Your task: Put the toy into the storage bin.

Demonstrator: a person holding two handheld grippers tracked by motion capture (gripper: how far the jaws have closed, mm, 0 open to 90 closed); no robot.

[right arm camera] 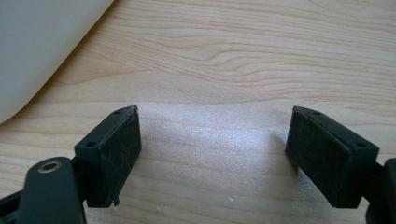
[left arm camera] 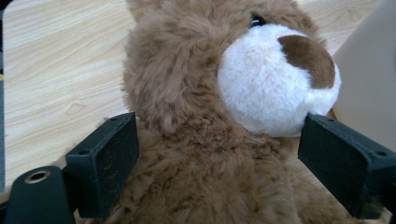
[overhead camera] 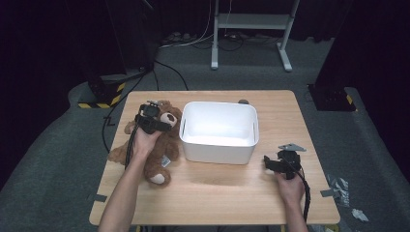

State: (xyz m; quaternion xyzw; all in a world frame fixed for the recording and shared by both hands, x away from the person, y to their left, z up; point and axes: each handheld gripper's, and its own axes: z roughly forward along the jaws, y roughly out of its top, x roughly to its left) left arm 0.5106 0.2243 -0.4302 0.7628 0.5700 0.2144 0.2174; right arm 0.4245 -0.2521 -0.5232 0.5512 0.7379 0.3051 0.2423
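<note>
A brown teddy bear (overhead camera: 162, 145) lies on the wooden table (overhead camera: 217, 193), left of an empty white bin (overhead camera: 217, 152). My left gripper (overhead camera: 151, 118) hovers over the bear's head and chest. In the left gripper view the bear (left arm camera: 187, 84) sits between the wide-apart jaws of the left gripper (left arm camera: 217, 154), at neck height, and the bin wall (left arm camera: 369, 70) is at the right edge. My right gripper (overhead camera: 268, 163) is low over the table by the bin's front right corner. In its own view the right gripper (right arm camera: 215, 144) is open over bare wood, with the bin (right arm camera: 37, 42) at upper left.
A small dark object (overhead camera: 243, 102) peeks out behind the bin's far rim. Beyond the table stand a white metal frame (overhead camera: 251, 21) and a yellow-black striped base (overhead camera: 104, 99). Scraps of tape (overhead camera: 338, 186) lie on the carpet to the right.
</note>
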